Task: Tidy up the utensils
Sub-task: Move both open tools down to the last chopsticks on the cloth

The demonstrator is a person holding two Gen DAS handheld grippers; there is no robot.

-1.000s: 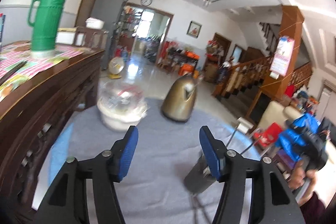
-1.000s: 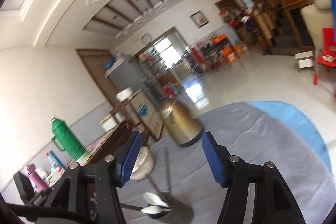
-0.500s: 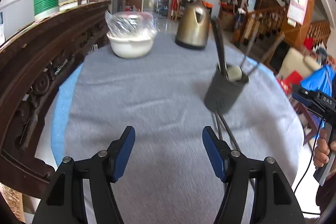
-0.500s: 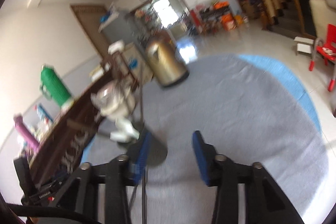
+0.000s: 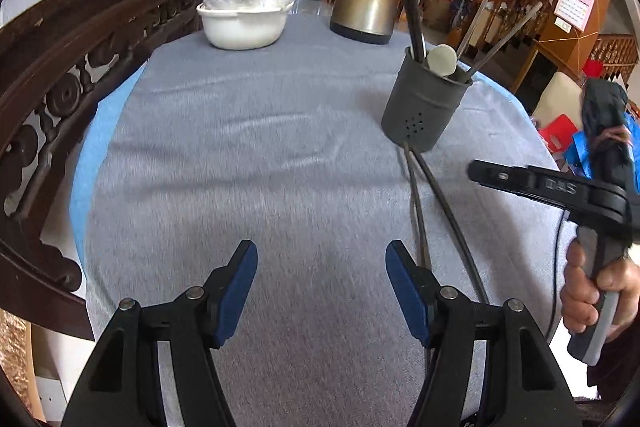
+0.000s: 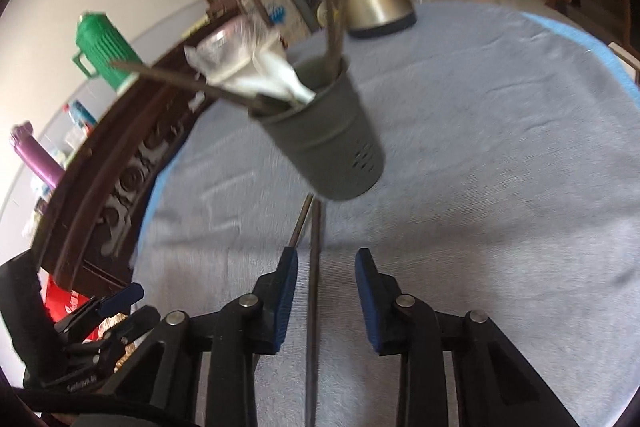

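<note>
A dark grey utensil holder (image 5: pixel 426 105) stands on the grey tablecloth and holds chopsticks and a white spoon (image 5: pixel 441 59); it also shows in the right wrist view (image 6: pixel 328 143). Two dark chopsticks (image 5: pixel 430 199) lie on the cloth in front of it, running toward me. In the right wrist view one chopstick (image 6: pixel 314 291) lies between the fingers. My right gripper (image 6: pixel 326 259) is open, low over that chopstick. My left gripper (image 5: pixel 321 259) is open and empty, just left of the chopsticks. The right gripper's body shows at the right of the left wrist view.
A white bowl (image 5: pixel 245 23) covered with plastic and a brass kettle (image 5: pixel 367 1) stand at the table's far end. A carved wooden sideboard (image 5: pixel 60 67) runs along the left, with a green thermos (image 6: pixel 104 47) on it.
Both grippers have tipped down from the room toward the table. The right gripper has dropped low over the lying chopsticks and its fingers stand closer together.
</note>
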